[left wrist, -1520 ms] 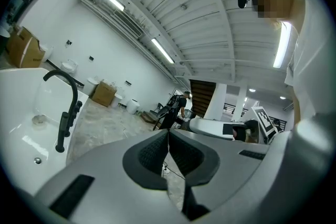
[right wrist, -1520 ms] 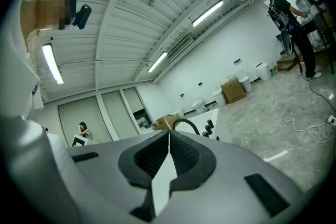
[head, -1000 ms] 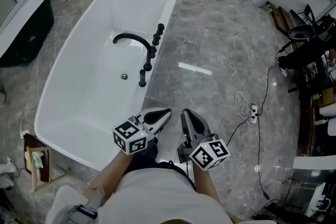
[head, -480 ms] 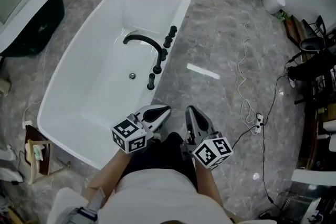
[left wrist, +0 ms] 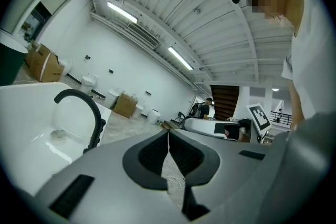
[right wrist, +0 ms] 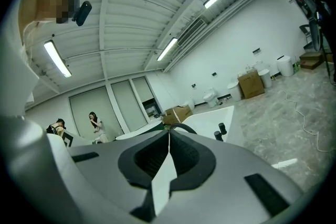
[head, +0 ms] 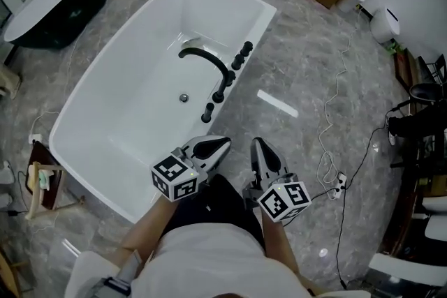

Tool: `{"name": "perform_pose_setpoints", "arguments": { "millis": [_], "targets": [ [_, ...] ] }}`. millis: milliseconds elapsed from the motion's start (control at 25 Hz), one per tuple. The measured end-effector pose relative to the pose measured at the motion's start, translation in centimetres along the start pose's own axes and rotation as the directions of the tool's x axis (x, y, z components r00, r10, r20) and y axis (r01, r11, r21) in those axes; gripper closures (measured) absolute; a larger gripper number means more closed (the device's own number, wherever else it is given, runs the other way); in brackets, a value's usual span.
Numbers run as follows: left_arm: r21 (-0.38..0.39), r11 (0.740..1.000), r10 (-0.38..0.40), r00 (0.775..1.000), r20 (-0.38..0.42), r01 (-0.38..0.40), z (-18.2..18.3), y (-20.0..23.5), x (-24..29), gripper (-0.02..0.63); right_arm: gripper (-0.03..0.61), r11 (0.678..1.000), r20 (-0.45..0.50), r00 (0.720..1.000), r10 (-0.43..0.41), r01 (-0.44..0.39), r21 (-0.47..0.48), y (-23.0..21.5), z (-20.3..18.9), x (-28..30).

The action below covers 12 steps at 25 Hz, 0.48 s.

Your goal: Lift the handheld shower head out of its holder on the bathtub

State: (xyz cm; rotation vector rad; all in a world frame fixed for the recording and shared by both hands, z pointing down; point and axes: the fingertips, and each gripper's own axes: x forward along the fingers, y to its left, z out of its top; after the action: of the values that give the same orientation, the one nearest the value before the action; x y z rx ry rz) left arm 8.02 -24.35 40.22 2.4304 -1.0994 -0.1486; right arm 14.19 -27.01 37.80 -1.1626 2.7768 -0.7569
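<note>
Handheld shower head (head: 207, 112): black, upright in its holder on the white bathtub (head: 115, 49) rim, well ahead of both fingertips. Left gripper (head: 223, 144): jaws pressed together, nothing between. Right gripper (head: 258, 143): the same.

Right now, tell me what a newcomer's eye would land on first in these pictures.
The big white bathtub fills the upper left of the head view, with a black curved spout arching over its basin and a row of black fittings on its right rim. Just below, the left gripper and right gripper are held side by side, both shut and empty.
</note>
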Motion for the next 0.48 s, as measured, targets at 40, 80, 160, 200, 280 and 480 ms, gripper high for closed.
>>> {"name": "perform_pose_setpoints", "arguments": {
  "millis": [40, 80, 160, 200, 280, 480],
  "targets": [
    [0.001, 1.0, 0.011, 1.0, 0.009, -0.011, 0.3, 0.2, 0.2, 0.601, 0.561, 1.0, -0.006, 1.0, 0.012, -0.012, -0.008, -0.1, 0.2, 0.3],
    [0.003, 1.0, 0.022, 1.0, 0.018, -0.022, 0.6, 0.4, 0.4, 0.601, 0.561, 1.0, -0.009, 1.0, 0.023, -0.023, -0.014, -0.3, 0.5, 0.6],
    [0.004, 0.999, 0.042, 0.999, 0.034, -0.042, 1.0, 0.6, 0.6, 0.601, 0.561, 0.999, -0.004, 0.999, 0.039, -0.039, -0.022, -0.5, 0.9, 1.2],
    [0.003, 0.999, 0.053, 0.998, 0.041, -0.053, 1.0, 0.8, 0.7, 0.601, 0.56, 0.998, 0.0, 0.999, 0.048, -0.048, -0.029, -0.6, 1.1, 1.5],
    [-0.004, 0.997, 0.08, 0.996, 0.05, -0.08, 1.0, 1.1, 0.7, 0.601, 0.558, 0.994, 0.008, 0.996, 0.089, -0.088, -0.057, -0.1, 1.3, 2.0],
    [-0.023, 0.988, 0.154, 0.987, 0.055, -0.153, 0.8, 2.3, 0.6, 0.601, 0.39, 0.969, -0.037, 0.976, 0.216, -0.218, -0.117, 1.5, 1.2, 4.0]
  ]
}}
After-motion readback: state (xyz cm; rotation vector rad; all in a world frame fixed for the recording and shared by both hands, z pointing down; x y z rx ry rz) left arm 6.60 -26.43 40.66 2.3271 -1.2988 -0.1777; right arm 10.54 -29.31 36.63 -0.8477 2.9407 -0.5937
